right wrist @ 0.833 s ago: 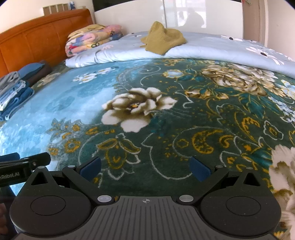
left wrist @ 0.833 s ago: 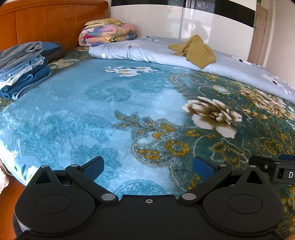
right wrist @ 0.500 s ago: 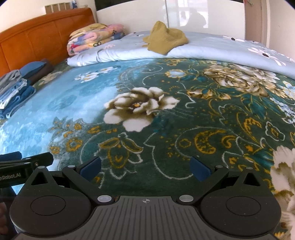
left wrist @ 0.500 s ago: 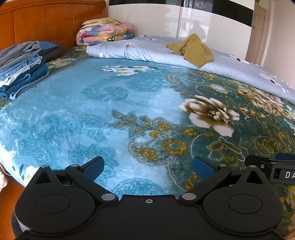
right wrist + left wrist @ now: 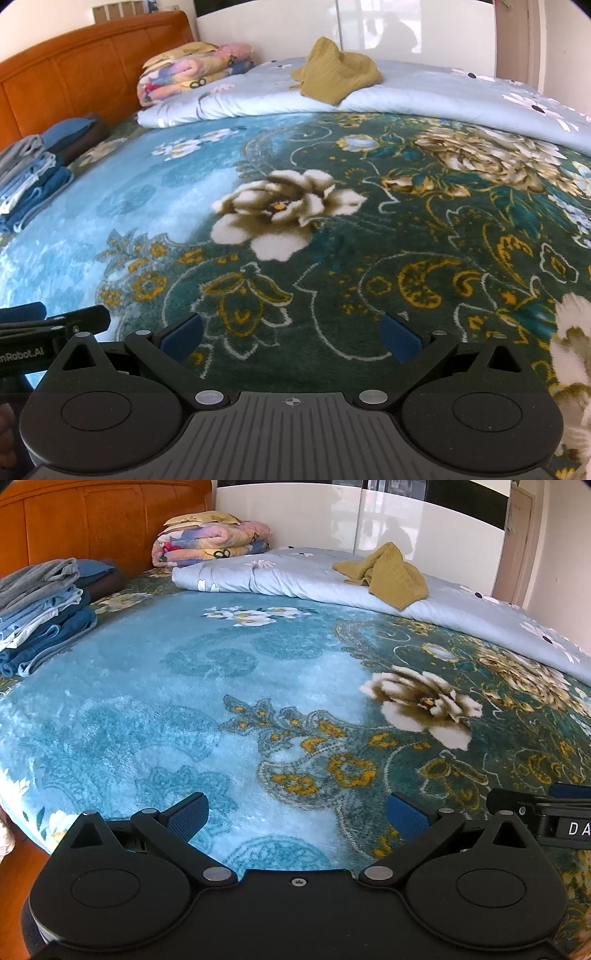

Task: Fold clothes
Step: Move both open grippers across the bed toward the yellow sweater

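Observation:
A crumpled mustard-yellow garment (image 5: 386,576) (image 5: 334,75) lies on the pale blue quilt (image 5: 295,578) (image 5: 424,96) at the far side of the bed. A stack of folded clothes (image 5: 37,609) (image 5: 27,177), grey on top and blue below, sits at the left edge near the headboard. My left gripper (image 5: 297,814) hovers open over the blue floral blanket (image 5: 166,701), with nothing between its blue pads. My right gripper (image 5: 291,334) is open too, empty, over the dark green part of the blanket (image 5: 369,229). Each gripper shows at the edge of the other's view.
A folded multicoloured quilt (image 5: 210,541) (image 5: 192,72) rests against the orange wooden headboard (image 5: 92,520) (image 5: 74,77). White wardrobe doors (image 5: 369,520) stand behind the bed. The bed's near left edge drops to a wooden floor (image 5: 18,864).
Both views have shifted slightly toward the far side of the bed, so the yellow garment sits a little nearer. Both grippers stay open and empty.

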The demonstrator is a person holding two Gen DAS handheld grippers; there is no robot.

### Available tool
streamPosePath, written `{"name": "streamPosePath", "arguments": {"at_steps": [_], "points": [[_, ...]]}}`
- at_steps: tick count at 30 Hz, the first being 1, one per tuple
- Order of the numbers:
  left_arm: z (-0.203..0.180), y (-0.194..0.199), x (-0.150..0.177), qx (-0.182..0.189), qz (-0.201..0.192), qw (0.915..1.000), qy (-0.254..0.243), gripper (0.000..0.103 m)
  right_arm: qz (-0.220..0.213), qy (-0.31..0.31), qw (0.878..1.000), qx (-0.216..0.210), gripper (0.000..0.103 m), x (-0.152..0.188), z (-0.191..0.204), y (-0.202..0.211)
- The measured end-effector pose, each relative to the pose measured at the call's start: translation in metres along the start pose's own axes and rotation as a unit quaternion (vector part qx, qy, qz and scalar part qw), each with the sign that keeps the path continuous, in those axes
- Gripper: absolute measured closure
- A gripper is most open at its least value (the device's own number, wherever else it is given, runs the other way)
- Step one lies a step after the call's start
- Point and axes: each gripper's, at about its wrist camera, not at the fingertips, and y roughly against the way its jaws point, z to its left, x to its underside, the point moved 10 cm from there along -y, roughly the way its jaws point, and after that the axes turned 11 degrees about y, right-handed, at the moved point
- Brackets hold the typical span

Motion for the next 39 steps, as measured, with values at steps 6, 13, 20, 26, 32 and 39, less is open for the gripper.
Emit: {"name": "streamPosePath", "arguments": {"at_steps": [6, 13, 20, 26, 32, 39], "points": [[0.004, -0.006, -0.004, -0.005, 0.004, 1.0, 0.002, 0.001, 0.002, 0.003, 1.0, -0.005, 0.0, -0.005, 0.003, -0.007], [0.006, -0.017, -0.013, -0.011, 0.011, 0.9999, -0.006, 0.001, 0.002, -0.003, 1.0, -0.006, 0.0, -0.016, 0.001, -0.019], [0.01, -0.03, -0.027, -0.015, 0.015, 0.9997, -0.007, 0.001, -0.018, -0.001, 1.0, -0.016, 0.0, -0.038, 0.002, -0.033], [0.011, -0.041, -0.045, -0.016, 0.016, 0.9997, -0.009, 0.001, -0.043, -0.008, 0.999, -0.028, 0.0, -0.061, 0.0, -0.041], [0.01, -0.053, -0.069, -0.007, 0.009, 0.9999, -0.012, 0.001, -0.063, -0.026, 0.997, -0.029, 0.0, -0.084, -0.013, -0.053], [0.008, -0.069, -0.103, 0.002, -0.011, 0.9999, -0.011, 0.001, -0.074, -0.023, 0.996, -0.05, 0.0, -0.109, -0.016, -0.069]]}}
